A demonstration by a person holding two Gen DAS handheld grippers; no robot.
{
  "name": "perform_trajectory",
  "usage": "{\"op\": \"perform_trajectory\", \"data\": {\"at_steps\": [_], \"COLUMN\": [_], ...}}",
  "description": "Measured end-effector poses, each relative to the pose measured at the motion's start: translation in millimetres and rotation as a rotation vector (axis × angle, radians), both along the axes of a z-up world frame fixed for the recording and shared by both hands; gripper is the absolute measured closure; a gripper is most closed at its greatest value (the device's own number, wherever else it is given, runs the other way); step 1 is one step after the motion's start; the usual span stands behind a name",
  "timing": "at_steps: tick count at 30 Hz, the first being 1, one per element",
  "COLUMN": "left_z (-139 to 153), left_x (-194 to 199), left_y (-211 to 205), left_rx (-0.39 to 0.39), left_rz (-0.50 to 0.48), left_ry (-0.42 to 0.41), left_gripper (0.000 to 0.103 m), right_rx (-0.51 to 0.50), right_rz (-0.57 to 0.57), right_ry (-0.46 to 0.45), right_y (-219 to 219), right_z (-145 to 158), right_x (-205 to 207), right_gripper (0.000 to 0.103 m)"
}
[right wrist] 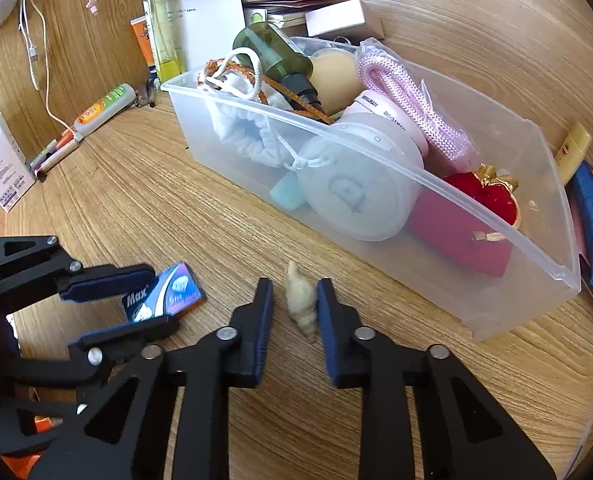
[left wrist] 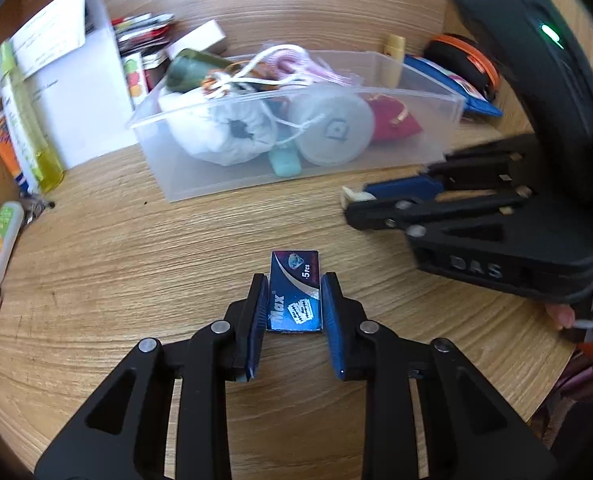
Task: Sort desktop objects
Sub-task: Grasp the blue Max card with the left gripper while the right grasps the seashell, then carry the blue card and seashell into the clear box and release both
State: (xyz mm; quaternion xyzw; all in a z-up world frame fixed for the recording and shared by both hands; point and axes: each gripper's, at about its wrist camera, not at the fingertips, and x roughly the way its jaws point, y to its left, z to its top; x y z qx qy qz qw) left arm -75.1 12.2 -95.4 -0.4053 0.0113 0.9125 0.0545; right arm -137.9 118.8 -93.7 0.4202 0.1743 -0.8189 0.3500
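Left gripper [left wrist: 294, 294]: clamped on blue blade packet [left wrist: 295, 292], flat on desk [left wrist: 136, 280]. Right gripper [right wrist: 295, 298]: closed on pale shell [right wrist: 302, 300]. Beyond: full clear bin [right wrist: 496, 300], unobstructed

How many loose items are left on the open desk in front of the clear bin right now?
2. The blue Max blade pack sits between the left gripper pads; the pale seashell sits between the right gripper pads. Others may lie hidden behind the clear bin.

Bare desk [right wrist: 224, 216] ahead; full clear bin [right wrist: 496, 300] blocking beyond
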Motion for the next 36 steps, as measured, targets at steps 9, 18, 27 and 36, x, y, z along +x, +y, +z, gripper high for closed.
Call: {"op": "perform_trajectory", "data": {"at_steps": [9, 18, 27, 36], "left_z": [11, 24, 24, 25], "left_x": [2, 10, 12, 7], "left_y": [-20, -31, -38, -44], "left_rx": [0.068, 0.090, 0.119, 0.122], "left_rz": [0.057, 0.081, 0.088, 0.094], "left_ry": [0.022, 0.052, 0.044, 0.045], "left_gripper": [0.076, 0.076, 0.076, 0.076], "right_rx": [-0.057, -0.044, 0.037, 0.001], "right_rz": [-0.016, -0.019, -0.001, -0.050], "right_ry": [-0.004, 0.025, 0.060, -0.004], "right_y": [13, 17, 1, 7], "right_z": [10, 16, 5, 2], "right_x": [9, 20, 20, 12], "right_gripper": [0.089, 0.089, 0.067, 0.086]}}
